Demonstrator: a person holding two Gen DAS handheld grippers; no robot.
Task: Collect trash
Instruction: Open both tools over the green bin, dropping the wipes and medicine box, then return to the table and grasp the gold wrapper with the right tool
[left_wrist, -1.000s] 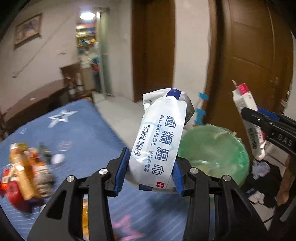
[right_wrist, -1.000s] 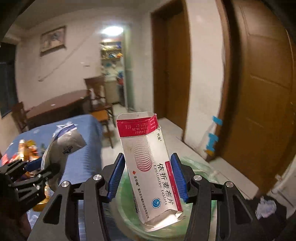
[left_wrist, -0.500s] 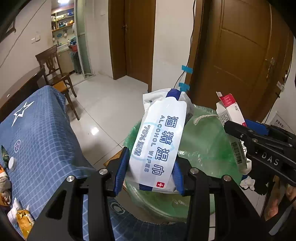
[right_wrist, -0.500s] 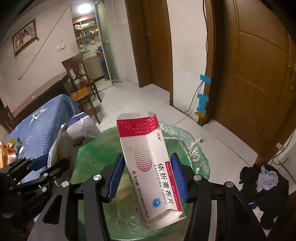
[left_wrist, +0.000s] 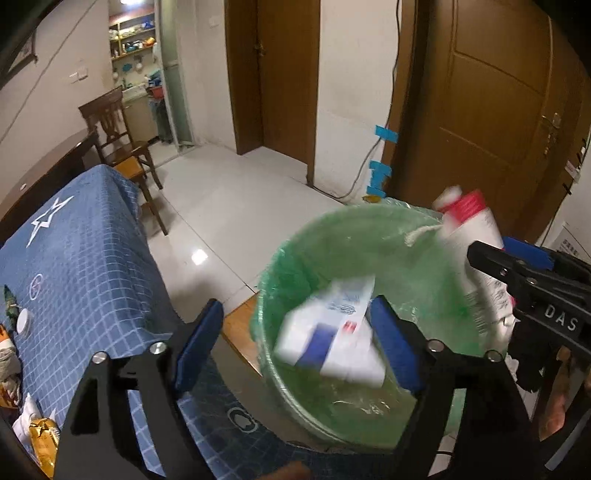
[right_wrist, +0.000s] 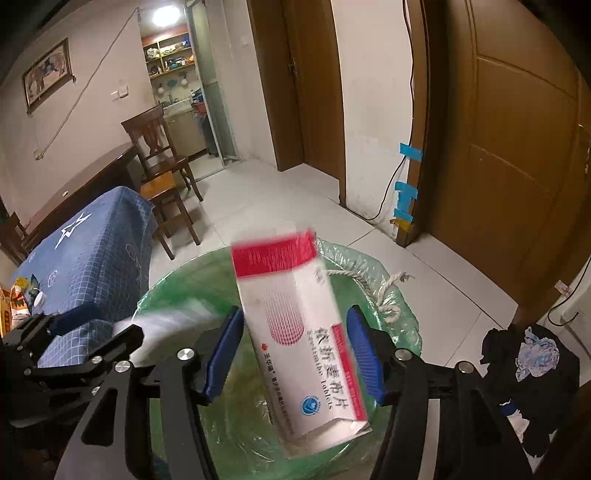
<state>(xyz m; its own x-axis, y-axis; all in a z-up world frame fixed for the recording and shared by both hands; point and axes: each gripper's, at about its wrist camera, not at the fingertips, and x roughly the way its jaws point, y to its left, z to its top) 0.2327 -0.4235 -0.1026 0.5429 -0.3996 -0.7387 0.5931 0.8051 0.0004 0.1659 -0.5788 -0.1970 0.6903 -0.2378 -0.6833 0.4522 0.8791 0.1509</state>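
Alcohol wipes packet (left_wrist: 334, 334) blurs between the left gripper's (left_wrist: 295, 347) spread jaws, dropping into the green-lined trash bin (left_wrist: 295, 266) directly below. Rightward, the tablet box (right_wrist: 301, 332) tips loose between the right gripper's (right_wrist: 293, 354) parted jaws, over the same bin.

Both wrist views over bin (left_wrist: 332, 236)

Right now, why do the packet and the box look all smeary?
Left wrist view: the wipes packet is streaked with motion blur over the green bin, sharp room behind. Right wrist view: the tablet box is blurred too, between open jaws.
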